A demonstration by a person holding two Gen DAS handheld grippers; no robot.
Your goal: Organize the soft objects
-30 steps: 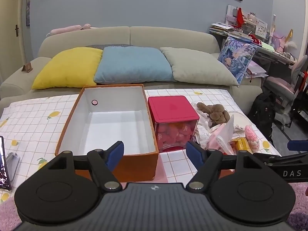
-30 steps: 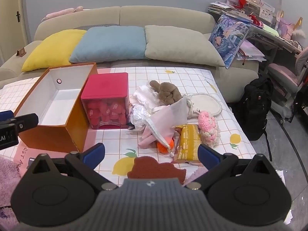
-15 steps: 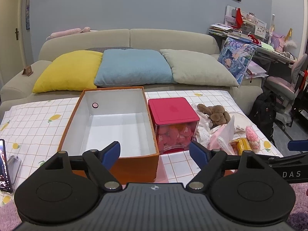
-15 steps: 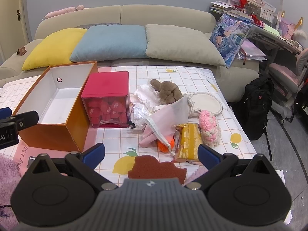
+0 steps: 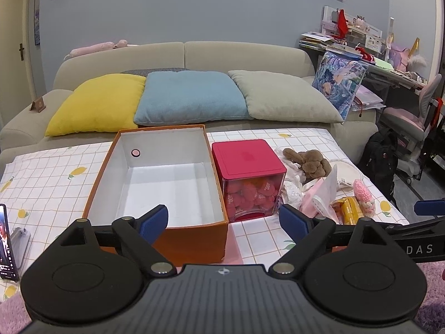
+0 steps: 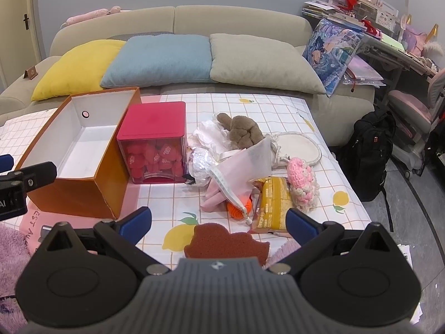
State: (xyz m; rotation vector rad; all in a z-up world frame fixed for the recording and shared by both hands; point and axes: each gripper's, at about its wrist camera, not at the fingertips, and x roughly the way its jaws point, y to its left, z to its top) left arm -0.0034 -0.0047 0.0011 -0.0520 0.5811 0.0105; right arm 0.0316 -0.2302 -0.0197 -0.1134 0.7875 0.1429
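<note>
Both grippers stand wide and empty, the left gripper point(image 5: 224, 221) having just opened; the sponge point(image 6: 226, 240) lies at twelve o'clock under the right gripper point(image 6: 218, 222), nearer it, box point(image 6: 69, 192) at ten.

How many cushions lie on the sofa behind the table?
4. The yellow cushion is leftmost, the blue cushion next, the grey cushion right of it, and the printed cushion stands at the sofa's right end. Others may be hidden out of view.

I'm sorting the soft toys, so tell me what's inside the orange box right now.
The orange box looks empty: only its white floor and walls show, with a small round hole in one wall. The near wall hides the strip of floor just behind it.
</note>
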